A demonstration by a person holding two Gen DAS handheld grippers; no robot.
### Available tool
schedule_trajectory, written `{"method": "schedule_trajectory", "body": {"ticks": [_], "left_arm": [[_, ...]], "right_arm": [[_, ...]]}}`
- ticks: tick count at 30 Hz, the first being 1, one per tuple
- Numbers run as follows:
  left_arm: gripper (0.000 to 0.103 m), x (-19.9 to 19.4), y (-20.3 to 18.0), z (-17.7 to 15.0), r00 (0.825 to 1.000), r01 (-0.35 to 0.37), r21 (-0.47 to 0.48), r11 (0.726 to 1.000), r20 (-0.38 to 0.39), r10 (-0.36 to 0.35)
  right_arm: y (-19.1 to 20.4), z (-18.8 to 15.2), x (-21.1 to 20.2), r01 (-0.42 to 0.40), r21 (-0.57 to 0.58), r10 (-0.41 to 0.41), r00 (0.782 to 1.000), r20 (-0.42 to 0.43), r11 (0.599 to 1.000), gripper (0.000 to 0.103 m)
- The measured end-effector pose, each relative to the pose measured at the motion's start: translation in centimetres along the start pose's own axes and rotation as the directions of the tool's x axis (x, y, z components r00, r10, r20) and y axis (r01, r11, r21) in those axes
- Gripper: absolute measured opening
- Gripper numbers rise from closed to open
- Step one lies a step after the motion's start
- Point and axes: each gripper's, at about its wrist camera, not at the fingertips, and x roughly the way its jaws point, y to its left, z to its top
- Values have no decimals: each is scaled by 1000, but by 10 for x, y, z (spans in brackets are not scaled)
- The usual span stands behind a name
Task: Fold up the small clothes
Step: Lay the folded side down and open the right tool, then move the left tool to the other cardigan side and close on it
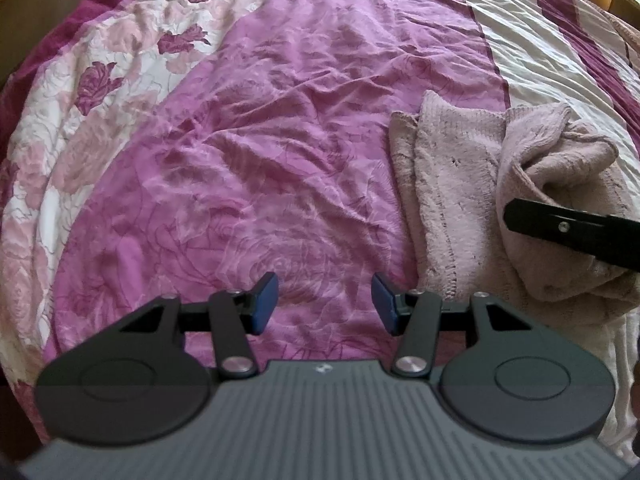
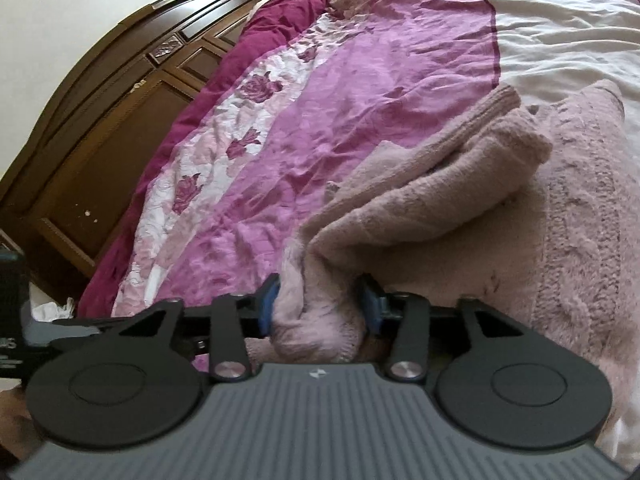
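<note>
A pale pink knitted sweater [image 1: 472, 200] lies partly folded on the purple bedspread [image 1: 280, 140], to the right in the left wrist view. My left gripper [image 1: 325, 302] is open and empty, hovering over bare bedspread to the left of the sweater. My right gripper [image 2: 318, 306] has a thick fold of the sweater [image 2: 420, 208] between its blue pads [image 2: 269, 308], lifted a little; the jaws stand fairly wide around the bunched cloth. One finger of the right gripper [image 1: 572, 232] shows at the right edge of the left wrist view, against the sweater.
The bedspread [image 2: 340, 92] has a white band with dark pink roses [image 1: 96, 84] and a cream stripe [image 1: 532, 52]. A dark wooden headboard [image 2: 120, 120] stands at the left in the right wrist view. Part of the left gripper's body [image 2: 12, 320] shows at that view's left edge.
</note>
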Motion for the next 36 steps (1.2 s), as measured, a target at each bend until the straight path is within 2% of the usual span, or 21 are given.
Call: {"method": "schedule_trajectory", "body": {"ticks": [3,8,12,16,19,21,22,29,36], "left_arm": [[53,-1,0,1,1000,0,1,1000,6,0],[53,-12,0,10,998,30,-17,999,59,-29],[53,-24,-9,22,990,72,-18,997,120,-70],[53,-30,-31,36,977,138,17,990,162,-139],[54,-29,-52,45,964,198,53,979,168,-205],[65,-27,-67,48,954,230,89,969,175,-242],[67,-26,-74,49,949,239,113,964,181,-256],[68,-7,-114,48,944,239,279,930,158,-289],[68,15,-130,45,941,222,325,919,173,-289]], "right_arm": [[4,1,-17,4,-9,-4,1000,9,1000,57],[2,1,-60,23,-21,-22,998,57,1000,57],[-12,2,-94,100,-5,-99,988,121,995,58],[-36,1,-116,193,54,-200,964,174,980,58],[-56,-2,-121,216,126,-236,956,176,968,58],[-66,-5,-123,234,152,-259,949,178,960,58],[-69,-7,-124,243,155,-269,946,179,958,58],[-83,-13,-116,264,196,-297,941,164,944,58],[-88,-14,-111,248,220,-285,945,159,944,58]]}}
